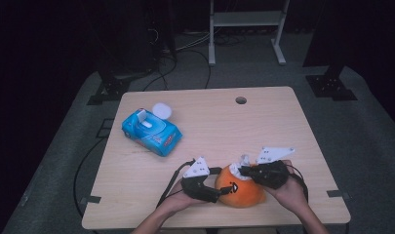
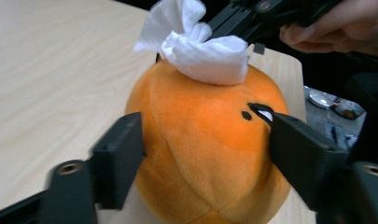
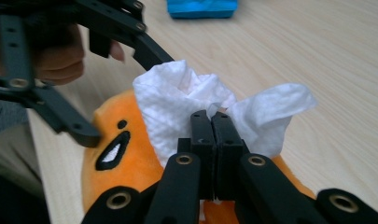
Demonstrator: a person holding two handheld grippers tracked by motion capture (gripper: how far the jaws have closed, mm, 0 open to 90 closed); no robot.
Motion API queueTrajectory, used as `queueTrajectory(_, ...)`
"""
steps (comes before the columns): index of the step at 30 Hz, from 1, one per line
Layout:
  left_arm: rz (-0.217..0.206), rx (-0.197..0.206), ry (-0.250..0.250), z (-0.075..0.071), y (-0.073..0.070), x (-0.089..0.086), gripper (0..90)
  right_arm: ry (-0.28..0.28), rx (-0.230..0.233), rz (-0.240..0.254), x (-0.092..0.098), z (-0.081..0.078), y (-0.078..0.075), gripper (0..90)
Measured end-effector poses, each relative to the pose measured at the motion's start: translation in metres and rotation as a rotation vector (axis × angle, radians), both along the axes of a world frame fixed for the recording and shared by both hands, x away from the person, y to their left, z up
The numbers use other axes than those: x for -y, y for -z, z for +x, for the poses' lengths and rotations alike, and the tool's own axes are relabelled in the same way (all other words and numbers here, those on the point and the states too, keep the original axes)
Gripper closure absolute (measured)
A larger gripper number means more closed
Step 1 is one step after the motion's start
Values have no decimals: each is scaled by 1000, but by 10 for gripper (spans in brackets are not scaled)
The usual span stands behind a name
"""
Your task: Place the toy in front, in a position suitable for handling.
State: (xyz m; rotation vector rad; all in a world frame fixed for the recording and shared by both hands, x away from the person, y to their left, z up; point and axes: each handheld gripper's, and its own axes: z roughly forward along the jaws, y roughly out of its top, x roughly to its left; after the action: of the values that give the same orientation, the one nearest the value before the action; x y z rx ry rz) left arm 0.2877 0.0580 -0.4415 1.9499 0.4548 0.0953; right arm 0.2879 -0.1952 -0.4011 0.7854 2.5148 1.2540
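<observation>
Both tongs sit low in the frame of the high view, and I am working them on an orange plush toy [image 1: 241,187] that rests on the wooden table [image 1: 263,126] near its bottom edge. My right gripper [image 3: 211,122] has its jaws pressed fully together on a crumpled white wipe [image 3: 177,98], holding it against the top of the toy. My left gripper [image 2: 203,140] has its jaws spread to either side of the toy's body; whether the pads press the plush or just bracket it, I cannot tell. At the upper left of the table lies a blue wipes pack [image 1: 151,130] with its lid flipped open. I judge the wipe is already drawn and on the toy, so the wiping is under way, with most of the surface, including the black face markings, left to cover.
</observation>
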Motion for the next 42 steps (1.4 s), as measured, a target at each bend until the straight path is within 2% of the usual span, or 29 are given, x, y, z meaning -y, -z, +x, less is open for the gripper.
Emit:
queueTrajectory(1,3,-2,8,-1,1,0,301,0,0,0,0,0,0,884)
queueTrajectory(2,10,15,12,-2,2,1,404,-4,3,-14,-2,-2,-4,884)
queueTrajectory(3,32,68,25,-7,1,3,435,-6,9,-3,-2,-3,-6,884)
queueTrajectory(4,32,68,25,-7,1,3,454,-6,9,-3,-2,-3,-6,884)
queueTrajectory(5,47,116,43,-11,-2,6,464,-20,16,29,-6,-6,-11,883)
queueTrajectory(6,47,116,43,-11,-2,6,469,-20,16,29,-6,-6,-11,883)
queueTrajectory(8,75,162,64,-15,-3,9,475,-38,20,48,-14,-9,-13,881)
queueTrajectory(9,80,176,67,-16,-3,9,481,-50,47,20,-22,-10,-13,881)
queueTrajectory(15,91,194,73,-15,-3,4,496,-6,52,14,-11,-2,-9,881)
queueTrajectory(16,86,189,72,-14,-3,3,501,31,32,19,2,1,-7,881)
queueTrajectory(17,82,181,71,-13,-2,2,501,31,32,19,2,1,-7,881)
queueTrajectory(18,79,173,70,-12,-1,1,503,55,10,41,14,3,-3,881)
queueTrajectory(20,84,151,65,-7,0,-4,504,67,3,59,21,2,-3,881)
queueTrajectory(21,84,151,65,-7,0,-4,504,67,3,59,21,2,-3,881)
queueTrajectory(24,75,115,48,-3,3,-12,502,46,13,73,18,-3,-7,880)
queueTrajectory(25,60,97,40,-1,1,-16,469,28,13,63,11,-3,-6,880)
queueTrajectory(26,60,97,40,-1,1,-16,439,26,10,57,8,-3,-4,880)
queueTrajectory(27,48,96,35,0,-1,-17,439,26,10,57,8,-3,-4,880)
queueTrajectory(29,-6,87,40,-1,-7,-16,385,26,6,51,2,0,-1,881)
queueTrajectory(30,-10,103,51,-3,-10,-10,389,10,6,65,-4,0,-1,881)
queueTrajectory(31,24,119,45,-4,-9,-6,415,3,14,59,-8,-1,-2,880)
queueTrajectory(33,38,119,36,-4,-7,-5,432,-1,25,53,-10,-2,-3,880)
queueTrajectory(34,24,91,24,-1,0,-6,456,5,43,38,-10,-2,-3,880)
queueTrajectory(39,24,79,21,0,3,-7,465,15,26,48,2,-5,-1,881)
queueTrajectory(42,24,76,24,-1,4,-7,467,30,4,38,19,-16,3,880)
